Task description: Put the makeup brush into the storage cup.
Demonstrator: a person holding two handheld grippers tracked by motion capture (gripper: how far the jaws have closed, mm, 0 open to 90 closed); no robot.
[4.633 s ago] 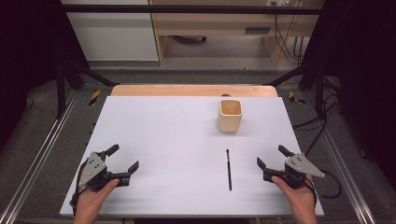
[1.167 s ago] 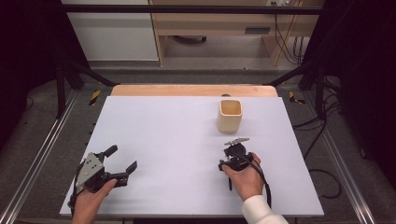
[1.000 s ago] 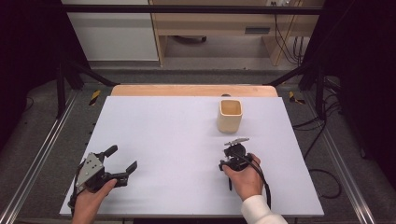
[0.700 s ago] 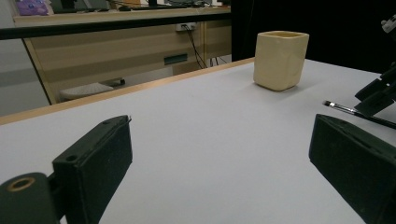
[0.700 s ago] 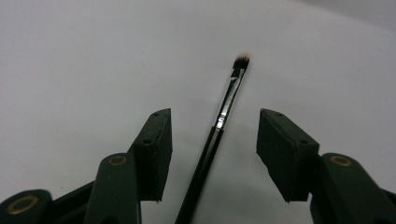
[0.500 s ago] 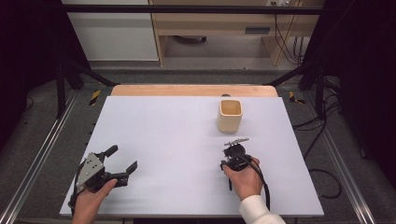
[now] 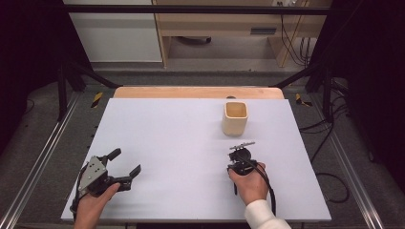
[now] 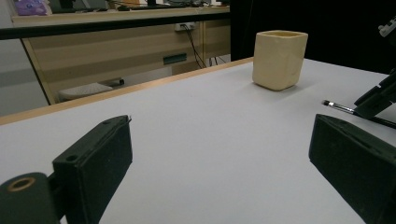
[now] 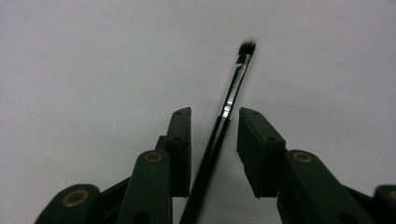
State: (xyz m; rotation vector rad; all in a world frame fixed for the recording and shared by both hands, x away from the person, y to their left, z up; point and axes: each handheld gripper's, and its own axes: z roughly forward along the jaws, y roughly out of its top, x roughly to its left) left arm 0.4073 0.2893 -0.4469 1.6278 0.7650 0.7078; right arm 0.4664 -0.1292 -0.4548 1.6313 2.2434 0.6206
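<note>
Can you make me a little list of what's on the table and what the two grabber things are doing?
table: white top
brush: thin black paintbrush, lying flat, bristles pointing away from the hand
cup: cream square cup, upright, beyond the brush
right gripper: jaws either side of the brush handle, just been closing, not yet pressing it
left gripper: jaws wide apart, nothing between them

Even overhead light, soft shadows, dark surroundings, close jaws blurred

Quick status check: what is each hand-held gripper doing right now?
Left hand-held gripper: open, holding nothing.
Right hand-held gripper: jaws have just been closing around the brush; gaps remain on both sides, so not yet gripped.
</note>
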